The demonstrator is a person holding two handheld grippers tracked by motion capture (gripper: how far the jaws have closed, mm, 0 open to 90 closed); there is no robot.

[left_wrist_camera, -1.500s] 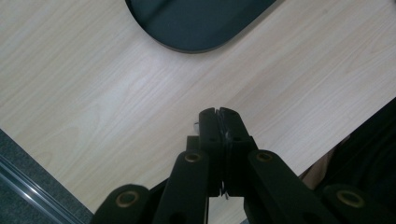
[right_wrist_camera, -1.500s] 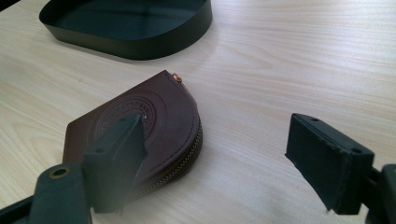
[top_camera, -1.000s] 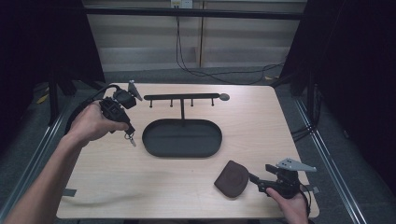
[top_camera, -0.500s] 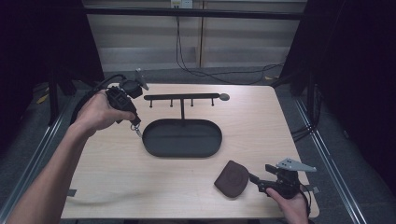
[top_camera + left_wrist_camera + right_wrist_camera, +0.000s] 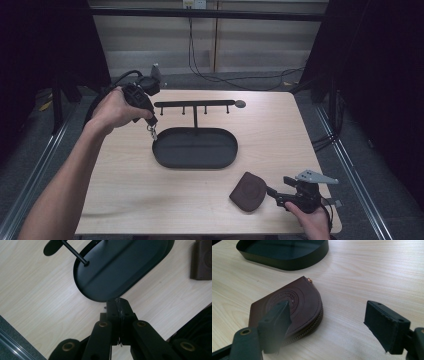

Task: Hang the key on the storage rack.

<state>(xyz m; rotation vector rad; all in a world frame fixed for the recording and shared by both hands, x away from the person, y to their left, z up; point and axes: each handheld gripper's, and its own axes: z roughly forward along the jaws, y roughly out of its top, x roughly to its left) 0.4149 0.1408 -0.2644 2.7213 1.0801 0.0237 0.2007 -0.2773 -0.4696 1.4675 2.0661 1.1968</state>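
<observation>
left gripper (image 5: 150,122) clamped on small metal clip (image 5: 152,132), mostly hidden | right gripper (image 5: 332,322) jaws apart

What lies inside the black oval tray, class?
The black oval tray holds only the foot of the hook stand's post. From above, the floor just behind its near rim is hidden.

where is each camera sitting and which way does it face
High view: fixed above the person's side, looking forward and down on the table; both forearms enter from below, left gripper by the hook rack, right gripper by the coin pouch.
Left gripper view: rides the left gripper, looking down past its shut fingers, which pinch something small and metallic, at the oval tray.
Right gripper view: rides the right gripper, looking low across the table past its open fingers at the coin pouch.
Shared: all three views show the tray and pouch.
</observation>
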